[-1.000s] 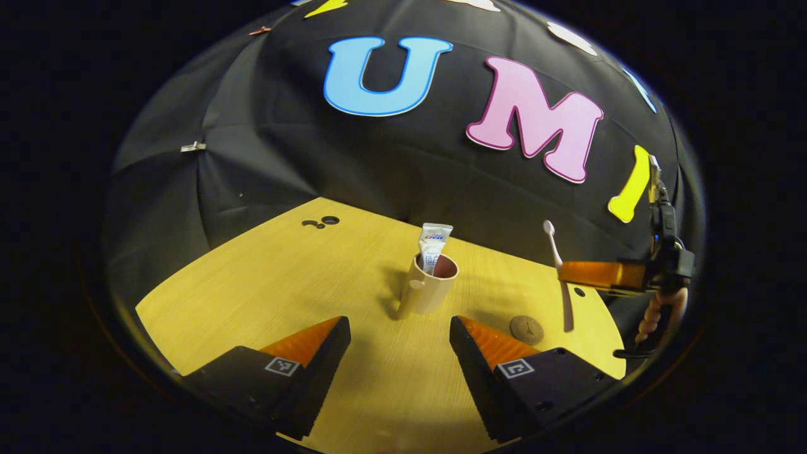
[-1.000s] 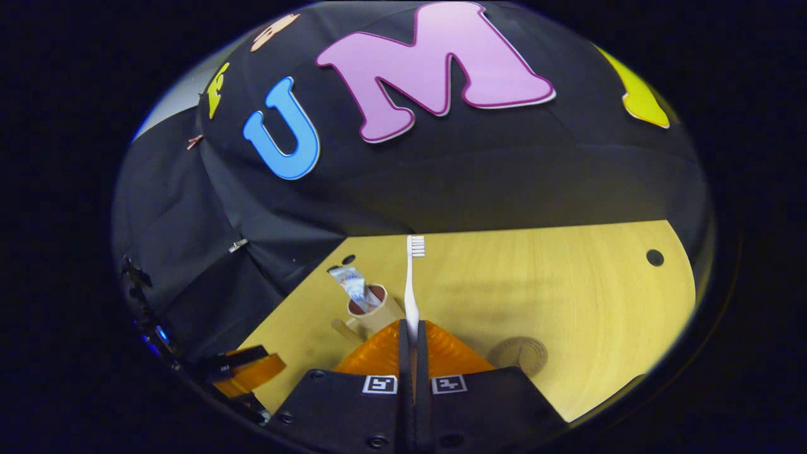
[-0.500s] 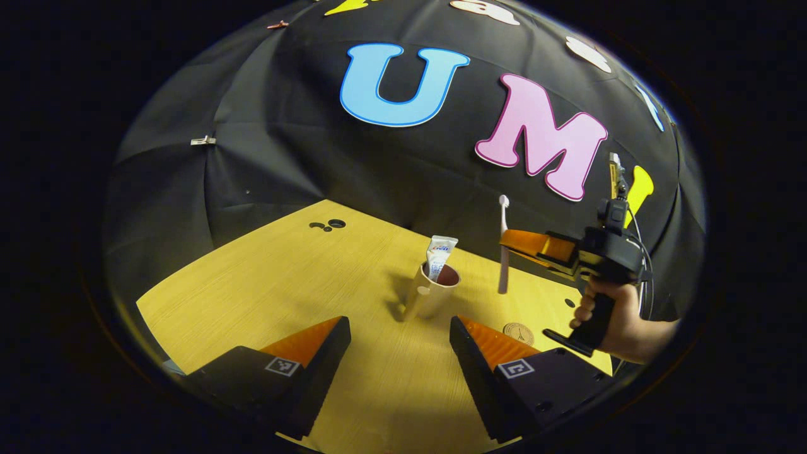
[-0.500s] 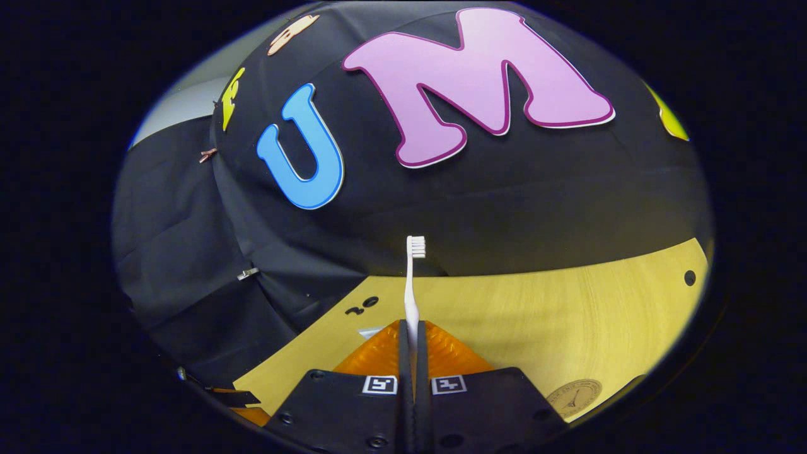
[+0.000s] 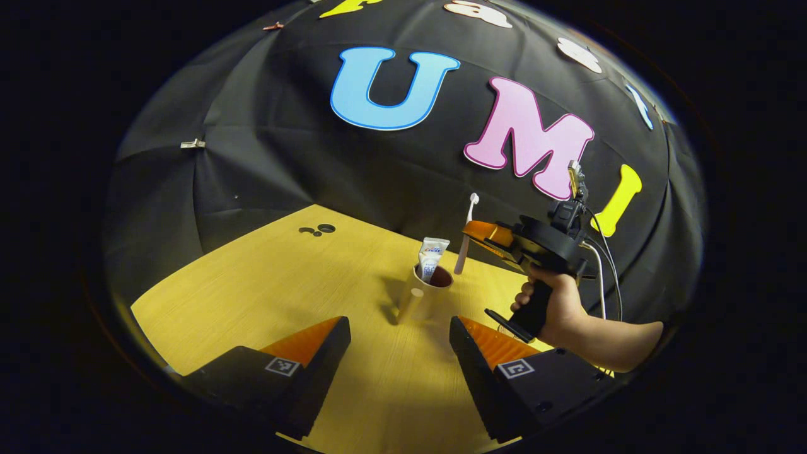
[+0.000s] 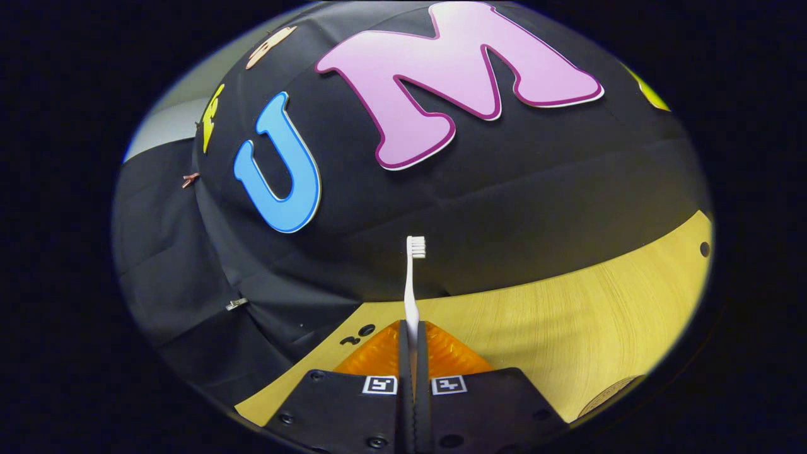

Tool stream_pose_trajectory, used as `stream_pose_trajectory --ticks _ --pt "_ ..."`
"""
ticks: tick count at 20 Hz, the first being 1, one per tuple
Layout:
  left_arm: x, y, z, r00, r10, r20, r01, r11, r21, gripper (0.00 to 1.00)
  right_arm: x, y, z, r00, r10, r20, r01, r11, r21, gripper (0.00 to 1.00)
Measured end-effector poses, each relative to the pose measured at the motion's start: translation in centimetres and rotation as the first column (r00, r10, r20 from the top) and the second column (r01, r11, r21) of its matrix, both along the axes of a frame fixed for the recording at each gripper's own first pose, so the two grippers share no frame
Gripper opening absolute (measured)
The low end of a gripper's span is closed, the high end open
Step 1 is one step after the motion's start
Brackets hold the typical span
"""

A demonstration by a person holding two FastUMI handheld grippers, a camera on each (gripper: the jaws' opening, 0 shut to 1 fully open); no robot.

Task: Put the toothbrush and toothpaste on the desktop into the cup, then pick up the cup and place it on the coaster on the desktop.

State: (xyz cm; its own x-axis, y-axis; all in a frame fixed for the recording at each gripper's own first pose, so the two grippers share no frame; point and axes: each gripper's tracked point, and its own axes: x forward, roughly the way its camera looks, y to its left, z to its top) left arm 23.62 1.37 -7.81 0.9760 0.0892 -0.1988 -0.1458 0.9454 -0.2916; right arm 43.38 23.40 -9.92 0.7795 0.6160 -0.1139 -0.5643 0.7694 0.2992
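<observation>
From the left gripper view, the left gripper (image 5: 400, 334) hangs wide open with nothing between its fingers, low over the yellow desk (image 5: 265, 290). Straight ahead of it at twelve o'clock stands the cup (image 5: 423, 296), upright on the desk, with the toothpaste (image 5: 432, 257) standing in it and poking out above the rim. Just past the cup, toward one o'clock, the toothbrush (image 5: 465, 234) hangs nearly upright in the air, bristles up, its lower end close above the cup's far rim; whether it touches I can't tell. The right gripper (image 5: 476, 232) has it pinched by the handle, and a hand (image 5: 555, 306) holds that gripper at two o'clock.

In the right gripper view, the right gripper (image 6: 412, 334) is closed tight on the toothbrush (image 6: 412, 284), which sticks straight up at twelve o'clock. The coaster's (image 6: 608, 394) edge peeks in on the desk (image 6: 567, 315) at four o'clock.
</observation>
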Motion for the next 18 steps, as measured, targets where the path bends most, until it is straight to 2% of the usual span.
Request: stream_pose_trajectory --ticks 3,9,13,16,17,18 --pt "0.3 0.5 -0.3 1.0 0.01 0.01 -0.01 1.0 -0.011 0.98 0.2 0.7 -1.5 1.0 0.008 0.0 -0.008 1.0 -0.007 0.05" --pt "0.4 1.8 -1.8 1.0 0.03 0.004 -0.03 0.999 -0.013 0.98 0.2 0.7 -4.0 0.997 0.0 0.072 0.005 0.998 -0.063 0.05" --pt "0.3 2.1 -3.3 0.999 0.038 -0.017 -0.038 0.999 0.005 0.98 -0.1 0.5 -6.8 0.999 -0.005 0.051 0.01 0.996 -0.091 0.05" --pt "0.4 2.0 -4.0 0.999 0.039 -0.03 -0.039 0.999 0.012 0.98 -0.6 0.1 -6.6 0.997 -0.008 0.074 0.015 0.995 -0.097 0.06" --pt "0.6 1.9 -3.9 0.999 0.038 -0.03 -0.038 0.999 0.014 0.98 -0.9 0.0 -6.8 0.997 0.003 0.075 0.004 0.995 -0.101 0.0" --pt "0.8 1.8 -3.8 0.999 0.037 -0.029 -0.037 0.999 0.019 0.98 -1.1 -0.3 -6.7 0.997 0.005 0.075 0.003 0.994 -0.111 0.16"
